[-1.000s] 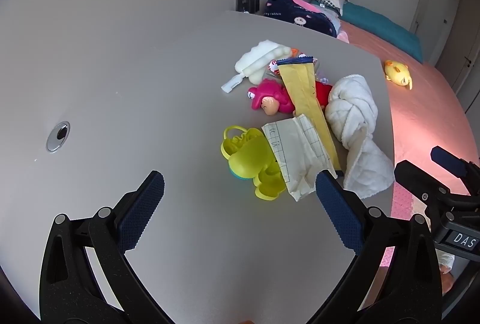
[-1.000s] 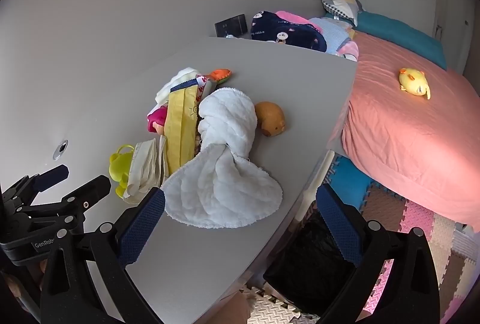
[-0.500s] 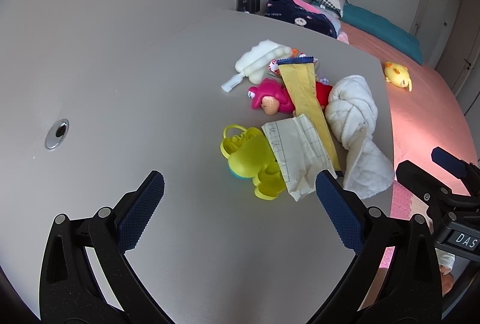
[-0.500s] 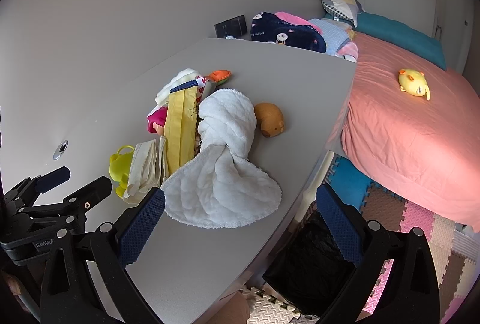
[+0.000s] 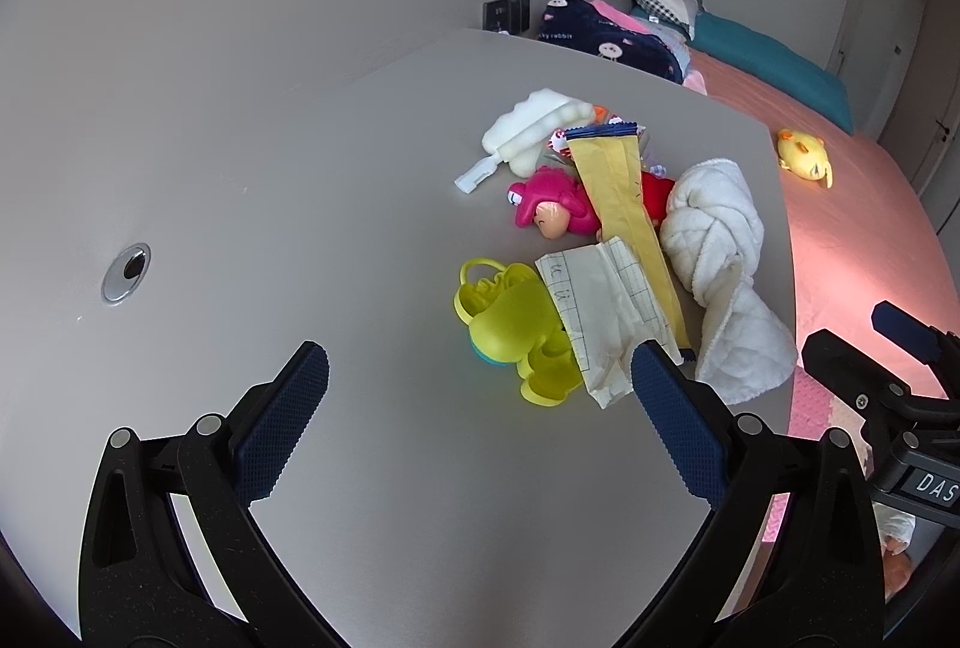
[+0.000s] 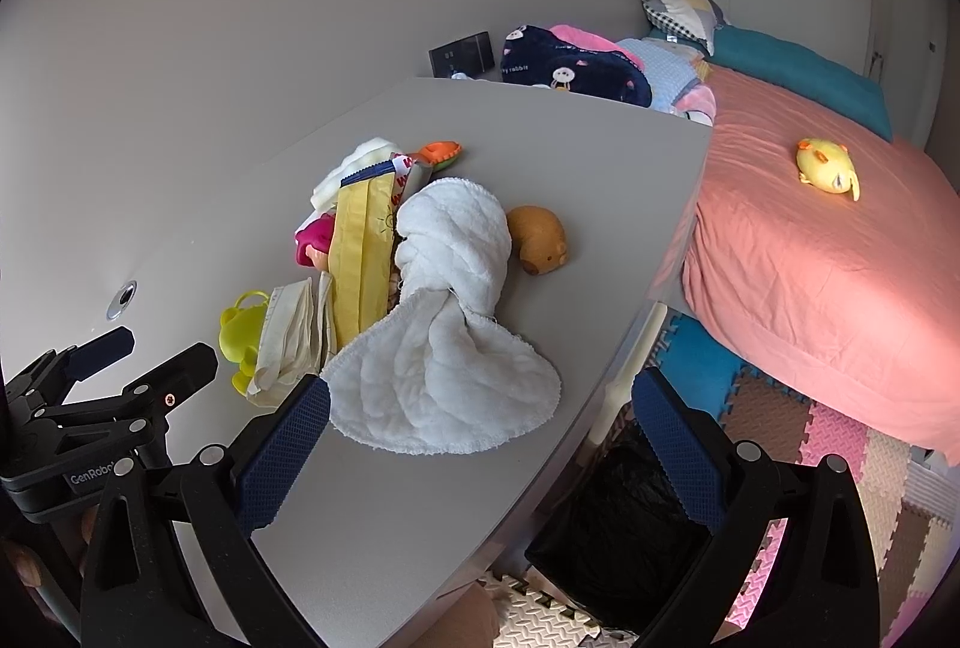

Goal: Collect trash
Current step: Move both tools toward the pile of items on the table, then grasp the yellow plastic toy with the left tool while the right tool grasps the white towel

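Observation:
A clutter pile lies mid-table. It holds a crumpled lined paper (image 5: 606, 312) (image 6: 288, 342), a long yellow wrapper (image 5: 624, 204) (image 6: 360, 258), a yellow-green toy (image 5: 510, 324), a pink doll (image 5: 549, 210), a white towel (image 5: 720, 252) (image 6: 444, 324) and a white cloth (image 5: 534, 129). My left gripper (image 5: 477, 402) hovers open just short of the toy and paper. My right gripper (image 6: 480, 426) is open over the towel's near edge and the table edge. A black-lined bin (image 6: 624, 528) stands on the floor below the table.
A grey table (image 5: 300, 180) with a metal grommet (image 5: 126, 271). A brown toy (image 6: 537, 240) and an orange toy (image 6: 441, 151) lie beside the pile. A bed with a pink sheet (image 6: 828, 276) and a yellow plush (image 6: 828, 166) stands at the right, over foam floor mats (image 6: 828, 444).

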### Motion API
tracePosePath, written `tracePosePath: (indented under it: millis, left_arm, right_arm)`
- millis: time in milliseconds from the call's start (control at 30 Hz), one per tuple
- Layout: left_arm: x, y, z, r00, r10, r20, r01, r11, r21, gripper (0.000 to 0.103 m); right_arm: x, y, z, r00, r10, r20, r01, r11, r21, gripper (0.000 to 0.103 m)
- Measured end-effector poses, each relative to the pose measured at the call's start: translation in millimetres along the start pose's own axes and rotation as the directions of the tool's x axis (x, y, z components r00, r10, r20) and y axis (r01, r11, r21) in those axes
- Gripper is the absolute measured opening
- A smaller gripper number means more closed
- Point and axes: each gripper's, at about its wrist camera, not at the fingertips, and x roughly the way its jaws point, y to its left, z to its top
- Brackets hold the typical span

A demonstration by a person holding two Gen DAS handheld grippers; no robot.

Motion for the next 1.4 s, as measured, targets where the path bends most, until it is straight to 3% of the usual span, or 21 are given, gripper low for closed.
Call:
tracePosePath:
  millis: [1200,1400]
  left_arm:
    - [9,4,-7,0.999,0.010,-0.031,-0.010,1.000,-0.012,0.098]
    - [23,11,-6,0.998,0.023,-0.057,-0.025,0.999,-0.028,0.098]
  right_arm:
    - [0,-11,5,1.000,0.021,0.020,-0.021,0.999,0.024,0.100]
    - [15,-7,11,0.999,0.046,0.006,-0.046,0.999,0.012,0.088]
